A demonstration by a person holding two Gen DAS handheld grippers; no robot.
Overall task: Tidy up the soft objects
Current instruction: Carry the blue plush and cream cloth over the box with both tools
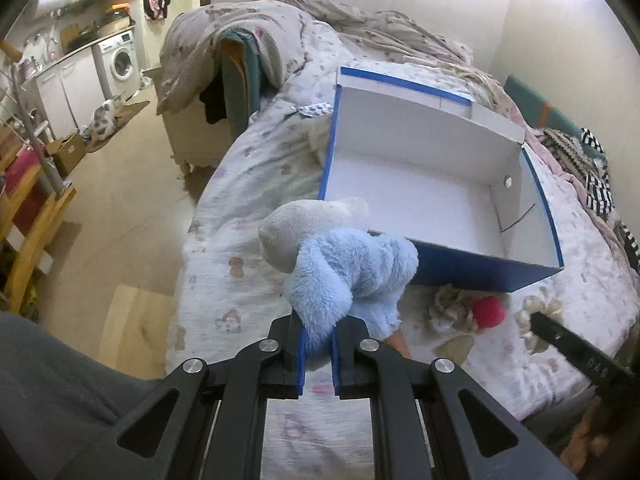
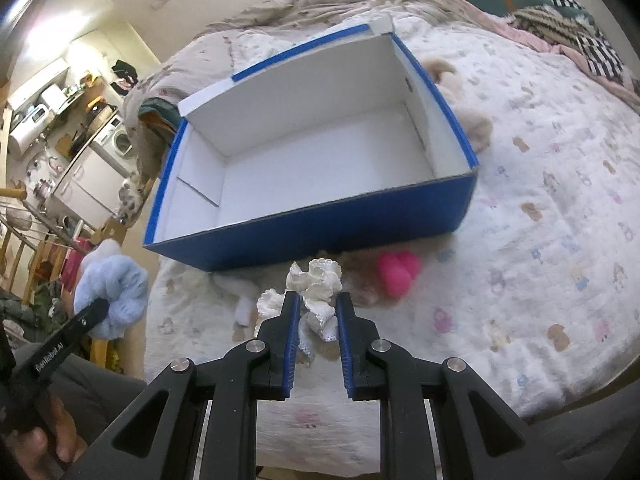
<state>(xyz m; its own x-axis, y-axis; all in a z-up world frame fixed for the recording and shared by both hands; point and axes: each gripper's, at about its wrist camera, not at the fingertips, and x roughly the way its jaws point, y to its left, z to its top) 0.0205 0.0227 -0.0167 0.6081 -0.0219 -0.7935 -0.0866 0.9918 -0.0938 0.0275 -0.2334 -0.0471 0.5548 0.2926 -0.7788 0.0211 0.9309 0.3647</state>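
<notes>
My left gripper (image 1: 316,336) pinches the blue plush (image 1: 352,268) just short of the blue box (image 1: 480,268); my right gripper (image 2: 318,312) clamps white lace (image 2: 318,284), box straight ahead.

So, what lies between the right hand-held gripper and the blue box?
Only the white lacy cloth it grips, then patterned bedsheet up to the blue box, in the right wrist view.

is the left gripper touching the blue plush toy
Touching. The left wrist view shows the left gripper shut on the blue plush toy, fur pinched between both pads.
</notes>
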